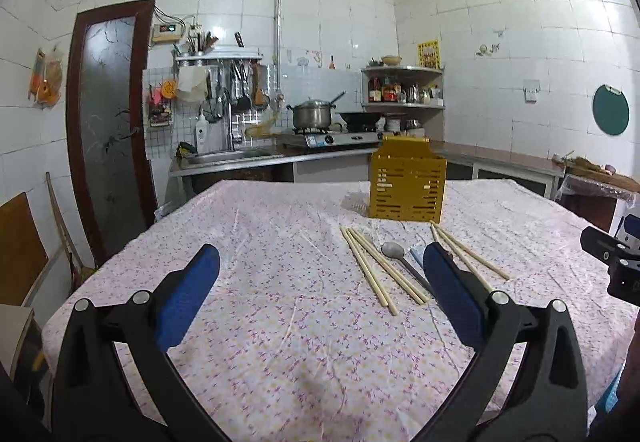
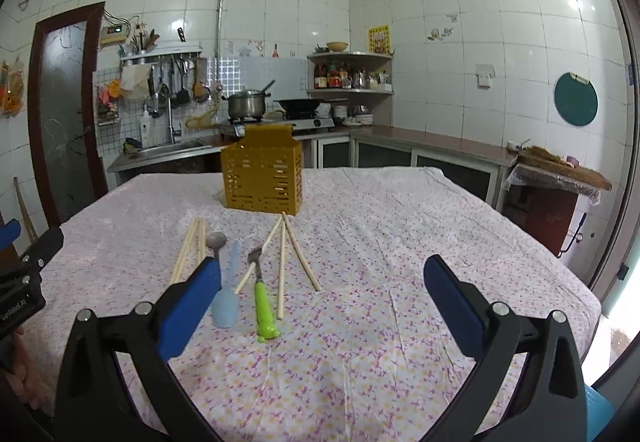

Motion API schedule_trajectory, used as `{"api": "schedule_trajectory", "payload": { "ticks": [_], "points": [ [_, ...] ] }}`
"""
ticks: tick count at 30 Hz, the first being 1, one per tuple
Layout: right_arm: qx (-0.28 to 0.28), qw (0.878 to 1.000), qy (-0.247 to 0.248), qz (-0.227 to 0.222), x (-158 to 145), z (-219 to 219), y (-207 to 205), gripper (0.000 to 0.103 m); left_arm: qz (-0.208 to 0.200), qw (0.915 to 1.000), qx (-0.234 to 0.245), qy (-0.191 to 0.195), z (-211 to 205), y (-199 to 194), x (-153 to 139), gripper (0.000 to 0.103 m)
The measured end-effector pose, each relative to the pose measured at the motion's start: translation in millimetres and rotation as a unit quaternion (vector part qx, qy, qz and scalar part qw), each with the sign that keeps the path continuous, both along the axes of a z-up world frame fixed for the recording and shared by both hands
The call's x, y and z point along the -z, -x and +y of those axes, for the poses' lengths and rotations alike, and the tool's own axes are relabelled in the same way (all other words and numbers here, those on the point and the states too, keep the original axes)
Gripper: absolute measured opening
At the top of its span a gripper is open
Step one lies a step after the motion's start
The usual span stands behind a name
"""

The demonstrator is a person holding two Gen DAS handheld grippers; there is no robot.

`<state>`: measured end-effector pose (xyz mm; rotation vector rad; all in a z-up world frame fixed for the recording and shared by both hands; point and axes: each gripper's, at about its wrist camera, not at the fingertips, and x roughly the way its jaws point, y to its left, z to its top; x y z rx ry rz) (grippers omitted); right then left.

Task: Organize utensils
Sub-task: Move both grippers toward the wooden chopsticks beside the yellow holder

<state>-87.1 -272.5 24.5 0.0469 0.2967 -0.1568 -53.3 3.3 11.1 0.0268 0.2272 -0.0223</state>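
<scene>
- The chopsticks lie loose on the worktop, ahead of the right gripper and between its fingers and the yellow holder. They look light, stiff and thin, likely to roll, so a pinch near mid-length seems best.
- The green-handled tool and the pale blue spoon lie just ahead of the right gripper's left finger. Both look like light, hard plastic, best taken by the handle.
- A grey spoon lies just beside the left gripper's right finger.
- Both the left gripper and the right have fingers spread wide, holding and touching nothing.
</scene>
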Motion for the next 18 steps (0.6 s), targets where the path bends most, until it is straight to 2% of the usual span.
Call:
{"api": "schedule_trajectory", "payload": {
  "ticks": [7,11,17,18],
  "points": [
    [-0.01,1.0,0.005,-0.016,-10,2,22,0.099,-0.015,0.9999,-0.001,0.002,4,31,-13,0.098],
    [-0.017,1.0,0.009,-0.023,-12,-2,30,0.099,-0.017,0.9998,-0.001,-0.009,3,42,-16,0.098],
    [-0.016,0.999,0.003,-0.032,-13,-12,26,0.099,-0.013,0.9999,0.002,-0.011,3,41,-20,0.098],
    [-0.019,0.999,0.0,-0.03,-9,-3,26,0.099,-0.012,0.9999,0.002,-0.008,3,40,-20,0.098]
  ]
}}
